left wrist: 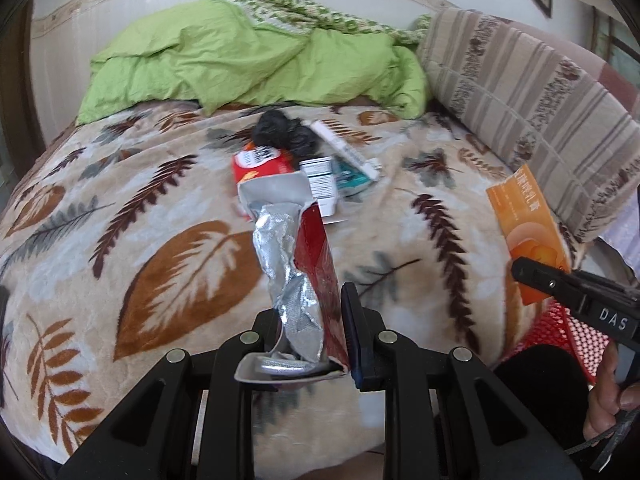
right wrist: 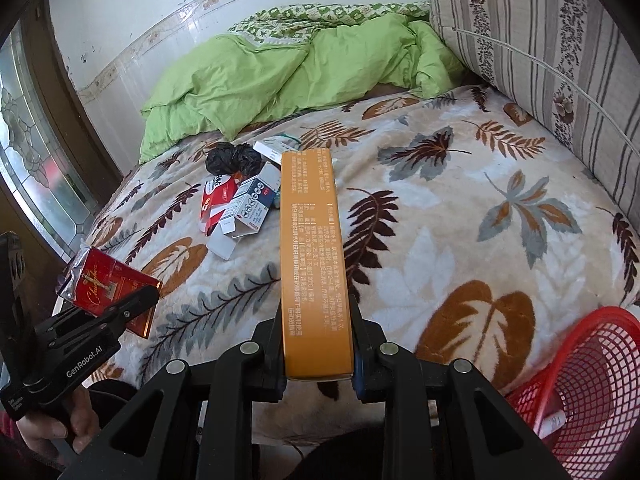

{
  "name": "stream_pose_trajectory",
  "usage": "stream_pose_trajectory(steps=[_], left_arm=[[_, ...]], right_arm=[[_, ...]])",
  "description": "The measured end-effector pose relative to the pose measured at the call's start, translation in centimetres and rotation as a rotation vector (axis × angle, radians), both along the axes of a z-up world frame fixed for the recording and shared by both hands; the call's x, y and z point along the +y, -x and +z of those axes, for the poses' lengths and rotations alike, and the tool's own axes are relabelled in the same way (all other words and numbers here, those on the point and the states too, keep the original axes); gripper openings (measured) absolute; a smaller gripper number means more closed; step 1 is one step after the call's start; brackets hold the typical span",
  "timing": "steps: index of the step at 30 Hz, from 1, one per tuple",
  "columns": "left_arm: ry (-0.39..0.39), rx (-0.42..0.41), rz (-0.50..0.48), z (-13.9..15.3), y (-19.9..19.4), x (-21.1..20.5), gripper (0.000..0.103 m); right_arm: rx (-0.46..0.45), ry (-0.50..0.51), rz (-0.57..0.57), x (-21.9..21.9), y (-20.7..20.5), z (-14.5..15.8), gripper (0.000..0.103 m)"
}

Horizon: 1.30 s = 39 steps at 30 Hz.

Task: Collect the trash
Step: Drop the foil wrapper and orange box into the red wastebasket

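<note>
Over the bed: we're mid-air with both tools loaded.
Left tool (left wrist: 310, 344): we clamp the red cigarette pack (left wrist: 320, 268).
Right tool (right wrist: 316, 344): we grip the orange box (right wrist: 314, 264).
Basket (right wrist: 592, 380): red, beside the bed (right wrist: 460, 240).

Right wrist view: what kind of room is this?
Most likely a bedroom. There is a bed under a leaf-print blanket, a rumpled green quilt at its far end and a striped cushion along one side.

Leaf-print bed (right wrist: 440, 216) — tiled wall (right wrist: 132, 32)
</note>
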State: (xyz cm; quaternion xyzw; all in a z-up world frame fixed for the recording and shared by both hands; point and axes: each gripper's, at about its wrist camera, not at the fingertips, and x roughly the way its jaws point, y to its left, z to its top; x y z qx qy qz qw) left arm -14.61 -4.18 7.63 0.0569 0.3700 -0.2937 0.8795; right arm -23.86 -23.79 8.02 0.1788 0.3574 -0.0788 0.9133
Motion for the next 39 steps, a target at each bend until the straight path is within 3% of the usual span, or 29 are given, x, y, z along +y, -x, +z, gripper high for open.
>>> stream_pose_trajectory(steps=[7,14,21,22,23,25,26,32,39], left_arm=[[0.046,0.016,-0.216,2.8,3.3,-5.5,0.022],[0.046,0.036,-0.463,4.8,8.2,-14.1,0.022],[0.024,0.105,-0.718,4.7,14.0,-23.2,0.022],[0.015,0.120,-0.742,4.4,14.6,-24.1,0.025],[0.008,0.133,-0.758,4.1,15.0,-24.9,0.037],[0.010,0.132,-0.756,4.0,15.6,-25.3,0.054],[0.012,0.128,-0.755,3.9,15.6,-25.2,0.055],[0.020,0.106,-0.675,4.2,13.4,-22.3,0.055],[0.011,0.095,-0.465,3.5,8.1,-15.3,0.055]], right_arm=[[-0.020,-0.056,-0.163,-5.6,6.8,0.9,0.025],[-0.022,-0.061,-0.377,-12.3,14.2,1.2,0.025],[0.025,-0.047,-0.523,-16.3,19.3,0.2,0.025],[0.035,-0.043,-0.538,-16.5,19.6,0.1,0.026],[0.044,-0.042,-0.547,-16.8,19.8,-0.1,0.033],[0.048,-0.028,-0.563,-17.0,20.4,0.0,0.049],[0.046,-0.014,-0.574,-17.0,20.8,0.1,0.052],[0.004,0.022,-0.554,-16.7,19.9,1.3,0.052],[-0.042,-0.012,-0.359,-12.5,12.0,2.1,0.052]])
